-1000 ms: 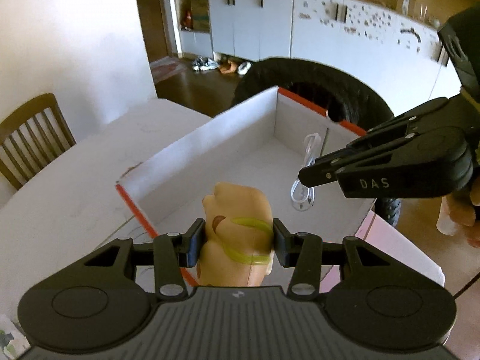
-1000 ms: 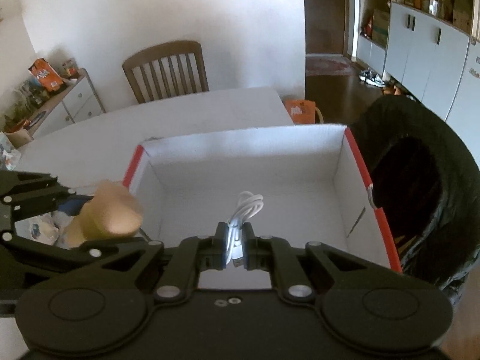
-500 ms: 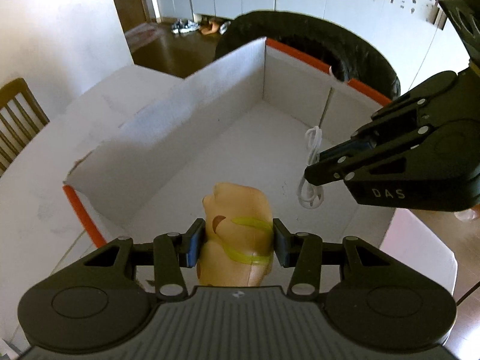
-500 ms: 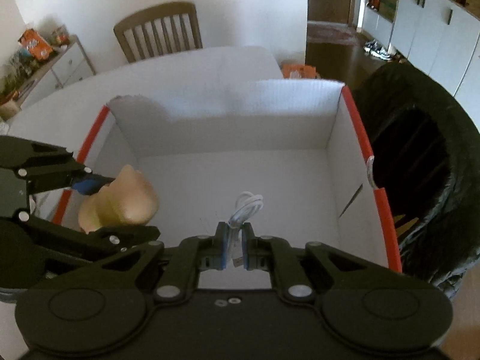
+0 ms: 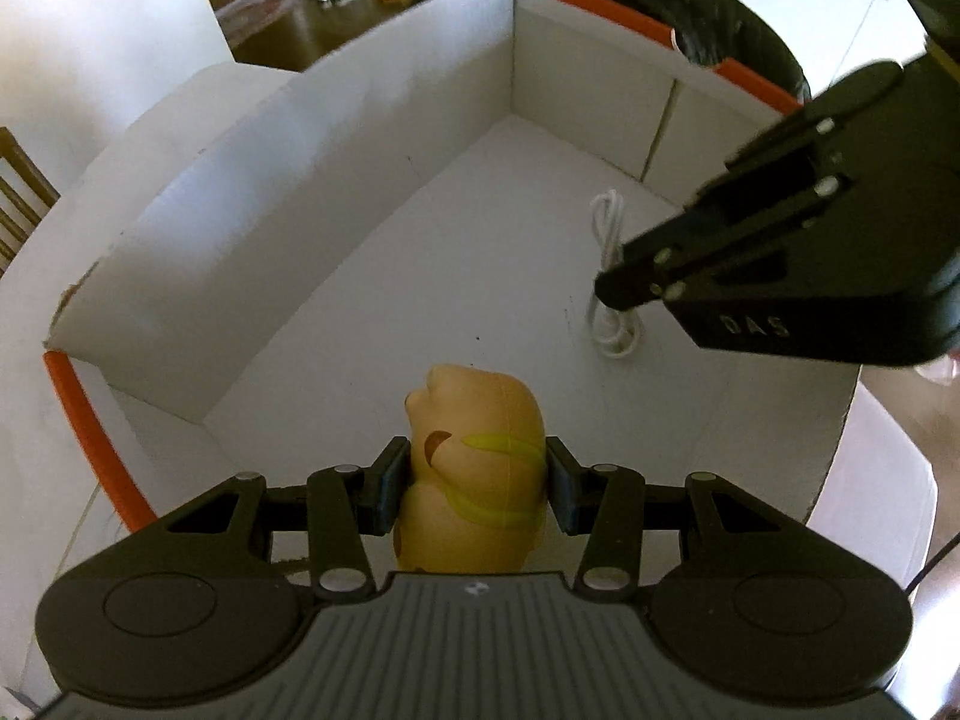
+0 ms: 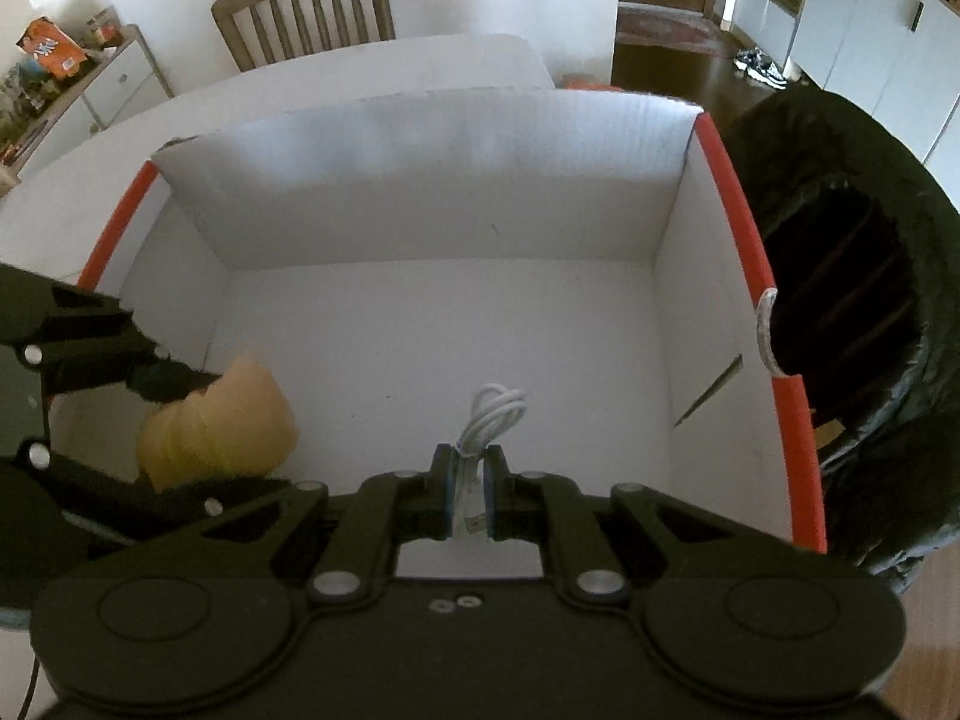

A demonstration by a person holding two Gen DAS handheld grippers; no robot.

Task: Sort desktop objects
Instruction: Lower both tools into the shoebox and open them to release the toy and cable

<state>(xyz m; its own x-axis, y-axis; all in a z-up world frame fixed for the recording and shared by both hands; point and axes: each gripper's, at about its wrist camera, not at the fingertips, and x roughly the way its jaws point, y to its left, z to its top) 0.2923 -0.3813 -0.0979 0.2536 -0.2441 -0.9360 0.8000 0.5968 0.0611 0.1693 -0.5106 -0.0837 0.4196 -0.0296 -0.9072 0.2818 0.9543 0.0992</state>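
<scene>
Left gripper [image 5: 477,489] is pinching a tan squishy toy [image 5: 477,450] with yellow-green stripes, pads pressed on both its sides. Right gripper [image 6: 468,498] is pressed nearly together on a coiled white USB cable [image 6: 492,414], the loop sticking out past the tips and the plug end between the pads.

Both items now hang inside the white cardboard box [image 5: 300,192] with orange-taped edges. A second ago the toy was at the near rim and the cable just over it; since then both grippers have dropped and tipped steeply down, so the far wall fills more of each view and the box floor sits just below the toy. In the left view the cable [image 5: 609,276] looks close to the floor, maybe touching; cannot tell for sure. Toy is toward the box's left side, cable toward the right, apart from each other.

Grips unchanged throughout, nothing released yet.

Read: placing step nearly done for both items. Next should be a short further descent, then release. Risk: the cable coil springing loose on release, or the toy rolling.

Black-lined bin [image 6: 840,324] beside the box's right wall, wooden chair [image 6: 306,6] beyond the table [image 6: 390,66].
</scene>
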